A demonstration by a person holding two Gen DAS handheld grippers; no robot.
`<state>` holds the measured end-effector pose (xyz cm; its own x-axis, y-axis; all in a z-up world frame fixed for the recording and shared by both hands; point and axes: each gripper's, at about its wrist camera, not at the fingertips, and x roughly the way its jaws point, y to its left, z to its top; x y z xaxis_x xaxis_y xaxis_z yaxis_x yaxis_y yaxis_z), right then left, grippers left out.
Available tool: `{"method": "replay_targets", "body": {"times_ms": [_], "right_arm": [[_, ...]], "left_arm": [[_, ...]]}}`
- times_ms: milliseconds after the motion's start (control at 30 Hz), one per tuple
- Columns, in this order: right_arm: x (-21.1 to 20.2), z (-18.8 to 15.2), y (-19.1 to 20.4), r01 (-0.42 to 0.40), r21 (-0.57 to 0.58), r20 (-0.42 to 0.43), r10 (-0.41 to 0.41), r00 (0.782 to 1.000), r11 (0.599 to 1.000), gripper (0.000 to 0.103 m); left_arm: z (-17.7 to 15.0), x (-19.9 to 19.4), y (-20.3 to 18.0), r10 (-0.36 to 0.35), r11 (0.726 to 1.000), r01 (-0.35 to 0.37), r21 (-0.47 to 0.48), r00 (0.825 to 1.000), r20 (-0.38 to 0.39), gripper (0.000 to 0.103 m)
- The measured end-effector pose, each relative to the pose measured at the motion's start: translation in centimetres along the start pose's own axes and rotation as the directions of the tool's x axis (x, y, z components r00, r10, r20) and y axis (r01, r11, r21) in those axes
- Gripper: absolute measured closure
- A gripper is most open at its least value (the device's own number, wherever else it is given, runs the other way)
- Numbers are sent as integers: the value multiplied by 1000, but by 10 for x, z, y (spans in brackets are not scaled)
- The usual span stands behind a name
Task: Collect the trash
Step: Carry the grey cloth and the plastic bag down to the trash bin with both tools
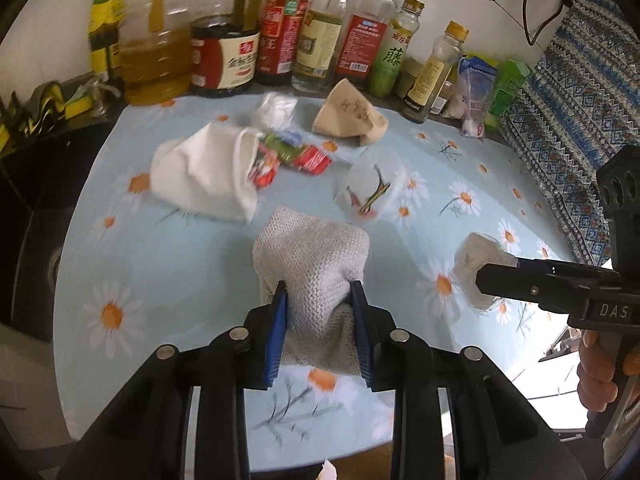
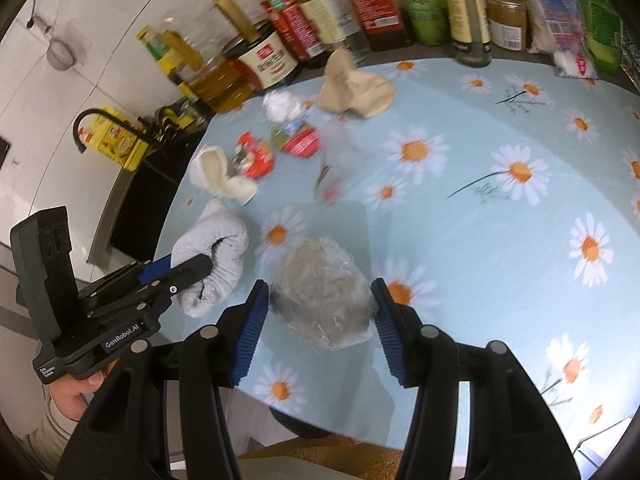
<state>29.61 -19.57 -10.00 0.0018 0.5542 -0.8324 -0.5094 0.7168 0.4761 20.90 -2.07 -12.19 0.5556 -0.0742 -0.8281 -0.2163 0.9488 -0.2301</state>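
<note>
In the left wrist view, the left gripper sits low in the centre of the frame, its jaws clenched on a grey knitted cloth that bulges up between the blue pads. Above it on the daisy-print bench lie a white crumpled paper at centre left, red snack wrappers just beside it, a beige paper bag toward the upper centre, and a clear plastic scrap near the middle. A row of sauce bottles lines the top. At the right edge the right gripper reaches a clear bag of grey waste. In the right wrist view, the right gripper stands at lower centre, jaws spread wide on either side of that clear bag of grey waste, which lies on the bench; contact with the pads is unclear. At the left, the left gripper grips the grey knitted cloth. The beige paper bag and red snack wrappers lie toward the upper centre.
</note>
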Motion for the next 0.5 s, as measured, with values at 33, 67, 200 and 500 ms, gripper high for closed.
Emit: {"method": "replay_targets", "body": {"times_ms": [33,67,200,500], "right_arm": [[1,-3,5,-4,-4,-4,4,1000,1000,50],[2,-6,9,-8,-9,-8,8,1000,1000,50],[5,-20,30,-25,-24,-17,25,1000,999,50],[18,-68,86,-62,-80,-68,56,996,995,50]], "left_arm": [[-5,-3,2,-3,1000,3,-3,1000,-2,74],[-11,-7,5,-5,1000,5,-3,1000,-1,74],[-32,-26,15,-5,1000,5,-16,1000,5,74],[-89,-73,35,-10,999,11,-39,1000,17,74]]}}
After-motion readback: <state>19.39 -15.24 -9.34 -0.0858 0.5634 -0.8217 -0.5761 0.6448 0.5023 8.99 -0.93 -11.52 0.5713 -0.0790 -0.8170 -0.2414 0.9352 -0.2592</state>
